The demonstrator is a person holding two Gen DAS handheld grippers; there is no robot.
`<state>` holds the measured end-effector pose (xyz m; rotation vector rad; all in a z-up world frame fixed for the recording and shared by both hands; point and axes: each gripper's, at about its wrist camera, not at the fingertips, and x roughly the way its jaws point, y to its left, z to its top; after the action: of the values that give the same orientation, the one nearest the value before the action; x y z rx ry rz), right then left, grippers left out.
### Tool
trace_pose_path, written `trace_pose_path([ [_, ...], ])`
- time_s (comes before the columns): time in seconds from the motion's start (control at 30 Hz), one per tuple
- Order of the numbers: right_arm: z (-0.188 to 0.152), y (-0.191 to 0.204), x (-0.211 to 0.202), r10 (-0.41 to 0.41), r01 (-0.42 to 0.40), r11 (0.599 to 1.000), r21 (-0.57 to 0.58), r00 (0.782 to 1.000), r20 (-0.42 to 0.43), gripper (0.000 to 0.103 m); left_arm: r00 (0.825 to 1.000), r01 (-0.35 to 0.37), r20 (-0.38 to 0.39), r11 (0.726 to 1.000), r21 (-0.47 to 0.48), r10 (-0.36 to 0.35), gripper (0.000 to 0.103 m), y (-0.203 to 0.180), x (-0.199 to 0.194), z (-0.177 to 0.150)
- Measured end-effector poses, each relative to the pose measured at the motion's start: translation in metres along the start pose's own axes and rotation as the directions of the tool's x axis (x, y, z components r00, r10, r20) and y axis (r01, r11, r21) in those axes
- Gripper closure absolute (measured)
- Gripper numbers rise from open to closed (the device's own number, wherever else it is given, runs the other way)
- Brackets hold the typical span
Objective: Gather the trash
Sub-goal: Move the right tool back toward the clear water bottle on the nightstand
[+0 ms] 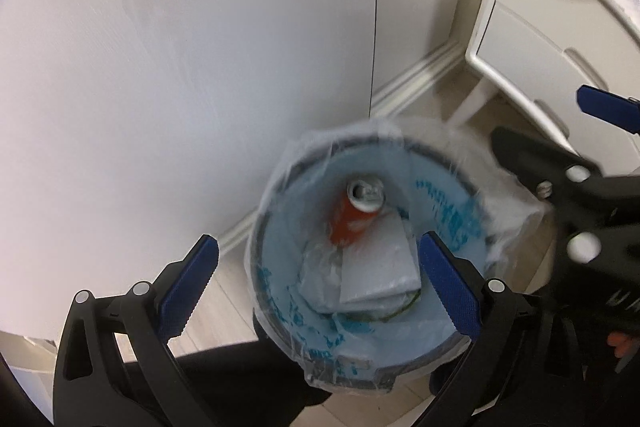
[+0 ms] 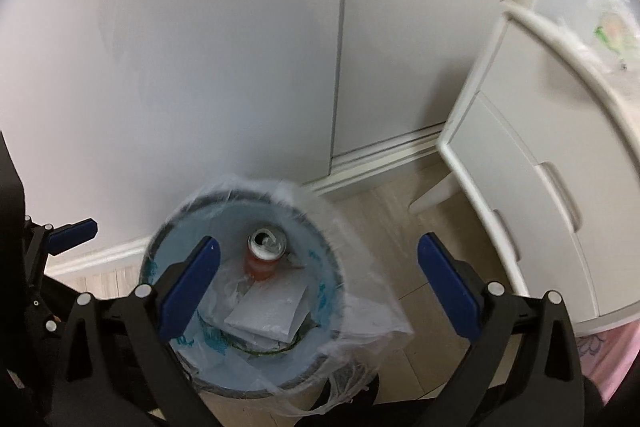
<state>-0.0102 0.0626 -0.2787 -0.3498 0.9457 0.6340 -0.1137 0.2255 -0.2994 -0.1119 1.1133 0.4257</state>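
A round trash bin (image 1: 276, 259) lined with a clear bag with blue print stands on the floor against the wall; it also shows in the right wrist view (image 2: 332, 275). Inside lie a red soda can (image 1: 354, 213) (image 2: 265, 255), white paper (image 1: 380, 267) (image 2: 268, 315) and crumpled clear plastic (image 1: 320, 279). My left gripper (image 1: 316, 279) is open and empty, just above the bin's mouth. My right gripper (image 2: 318, 279) is open and empty above the bin's right rim; it shows in the left wrist view (image 1: 560, 147) at the right.
A white wall panel (image 1: 200, 67) rises behind the bin with a skirting board (image 2: 380, 155) at its foot. A white cabinet with drawers (image 2: 540, 167) stands to the right, with a plastic wrapper (image 2: 612, 27) on top. The floor is pale wood (image 2: 400, 227).
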Motion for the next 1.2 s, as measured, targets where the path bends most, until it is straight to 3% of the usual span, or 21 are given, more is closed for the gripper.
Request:
trace_pose_path([
  [0.3, 0.023, -0.040, -0.070, -0.064, 0.058, 0.997, 0.051, 0.990, 0.125, 0.007, 0.988, 0.030, 0.150, 0.999, 0.027, -0.034, 0.006, -0.020, -0.062, 0.050],
  [0.5, 0.043, -0.082, -0.117, -0.133, 0.107, 0.986, 0.131, 0.969, 0.210, 0.007, 0.961, 0.064, 0.261, 0.992, 0.112, -0.092, 0.006, -0.057, -0.114, 0.093],
  [0.73, 0.069, -0.132, -0.166, -0.223, 0.164, 0.963, 0.212, 0.929, 0.295, 0.007, 0.913, 0.112, 0.364, 0.972, 0.209, -0.183, 0.006, -0.106, -0.166, 0.145],
  [0.9, 0.083, -0.175, -0.192, -0.303, 0.220, 0.939, 0.265, 0.894, 0.330, 0.007, 0.889, 0.143, 0.384, 0.947, 0.286, -0.250, 0.006, -0.146, -0.186, 0.174],
  [1.03, 0.090, -0.210, -0.198, -0.345, 0.250, 0.921, 0.300, 0.880, 0.326, 0.007, 0.869, 0.152, 0.405, 0.932, 0.329, -0.285, 0.006, -0.174, -0.199, 0.197],
  [1.2, 0.097, -0.247, -0.204, -0.395, 0.283, 0.896, 0.342, 0.860, 0.323, 0.007, 0.856, 0.173, 0.403, 0.914, 0.366, -0.323, 0.006, -0.206, -0.205, 0.228],
])
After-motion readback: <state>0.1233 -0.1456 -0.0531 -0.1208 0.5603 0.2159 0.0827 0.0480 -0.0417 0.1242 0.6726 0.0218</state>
